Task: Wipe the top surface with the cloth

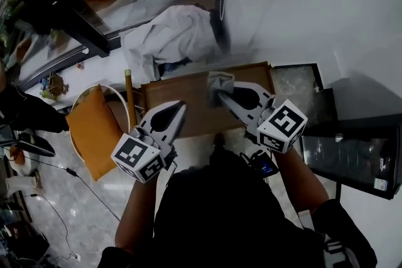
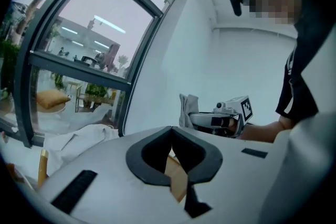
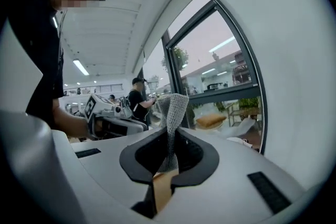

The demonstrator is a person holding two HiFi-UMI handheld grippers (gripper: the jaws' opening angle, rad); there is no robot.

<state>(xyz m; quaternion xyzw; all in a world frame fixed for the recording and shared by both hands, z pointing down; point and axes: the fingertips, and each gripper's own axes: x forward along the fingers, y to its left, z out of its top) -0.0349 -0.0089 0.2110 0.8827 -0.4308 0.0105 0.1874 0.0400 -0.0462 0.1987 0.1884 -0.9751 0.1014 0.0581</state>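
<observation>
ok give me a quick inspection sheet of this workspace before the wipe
surface: brown wooden top, bare where it shows.
job's things: grey cloth, held over the top's far side; contact with the top cannot be told.
clutter: nothing seen on the top.
grippers: right gripper jaws shut on the cloth; left gripper jaws together, nothing between them.
cables: thin cable on the floor at left.
surroundings: orange cushion on a round seat at left, white sheet by the window, glass-fronted cabinet at right.
</observation>
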